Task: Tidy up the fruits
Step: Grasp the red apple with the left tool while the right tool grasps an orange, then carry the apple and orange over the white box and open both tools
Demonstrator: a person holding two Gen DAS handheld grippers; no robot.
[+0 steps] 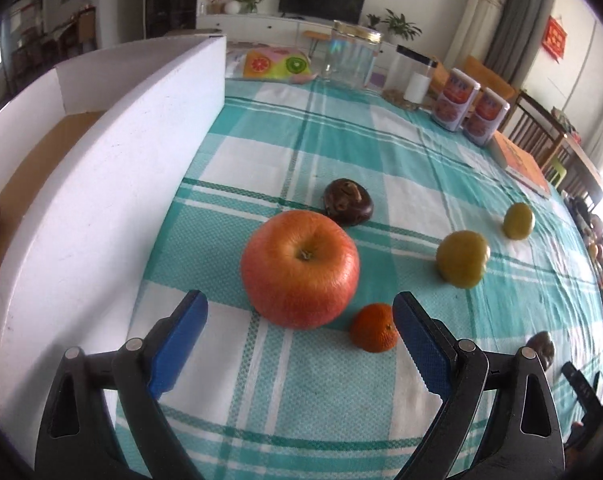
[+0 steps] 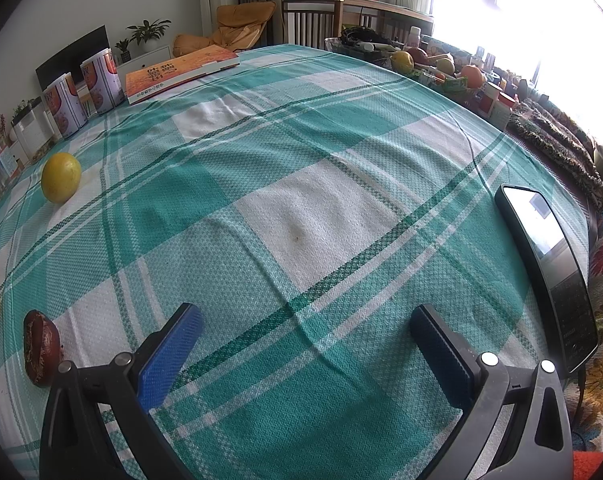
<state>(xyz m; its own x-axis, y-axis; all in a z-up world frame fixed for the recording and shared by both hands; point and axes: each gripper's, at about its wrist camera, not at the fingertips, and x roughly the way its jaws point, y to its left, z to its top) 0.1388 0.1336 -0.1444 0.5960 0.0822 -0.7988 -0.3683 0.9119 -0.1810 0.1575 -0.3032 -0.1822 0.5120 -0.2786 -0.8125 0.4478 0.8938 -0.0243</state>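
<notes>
Two fisheye views looked along hand-held grippers over a table covered in a teal and white checked tablecloth [image 1: 333,152].

In the left wrist view, the left gripper [image 1: 300,322] was spread wide with nothing between its blue pads, and pointed at a large red apple [image 1: 300,268] at the centre of the frame. A small orange mandarin [image 1: 373,328] sat just beside the apple at 4 o'clock, close to the right-hand pad. A dark brown fruit [image 1: 348,201] lay just behind the apple at 1 o'clock. Two yellow-green fruits were farther off, a nearer one [image 1: 462,259] at 3 o'clock and a farther one [image 1: 518,220] at 2 o'clock. A white cardboard box [image 1: 113,168] with a brown floor filled the 9 o'clock side. One dim brown shape showed at the box's near edge, too unclear to name.

In the right wrist view, the right gripper [image 2: 305,344] also stood released and empty over bare cloth. A yellow fruit [image 2: 61,177] lay at 10 o'clock, and a brown fruit [image 2: 41,348] at 8 o'clock. A black phone [image 2: 549,276] rested at 3 o'clock.

Judging from this, the sorting had barely begun: most of the fruit seen was still loose on the cloth, and the apple looked the likely first pick for the box.
</notes>
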